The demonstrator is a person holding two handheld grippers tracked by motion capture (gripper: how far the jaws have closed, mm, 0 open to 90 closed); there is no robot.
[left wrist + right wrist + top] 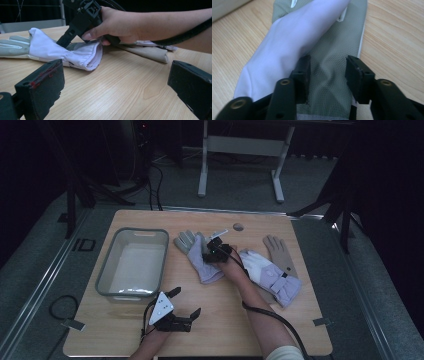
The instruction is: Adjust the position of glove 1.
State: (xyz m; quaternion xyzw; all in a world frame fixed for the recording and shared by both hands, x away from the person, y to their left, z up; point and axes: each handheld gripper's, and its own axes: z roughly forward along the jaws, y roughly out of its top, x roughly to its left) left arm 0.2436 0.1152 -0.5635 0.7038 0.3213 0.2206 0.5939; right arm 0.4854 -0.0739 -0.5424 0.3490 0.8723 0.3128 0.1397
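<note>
A white and grey glove [200, 257] lies flat in the middle of the table, fingers toward the far left. My right gripper [212, 251] points down onto its grey mesh palm. In the right gripper view its jaws [327, 72] stand partly apart with rippled mesh between them, and the white side of the glove [287, 37] runs off to the left. The left gripper view shows the right hand pressing that gripper [65, 41] onto the glove [50, 48]. My left gripper [186, 301] hovers wide open near the front edge, nothing between its jaws [116, 85].
A grey plastic bin [107, 275] stands at the left of the table. A second white glove [272, 275] and a tan glove [277, 251] lie to the right. A round hole [238, 226] sits near the far edge. Bare wood lies between the grippers.
</note>
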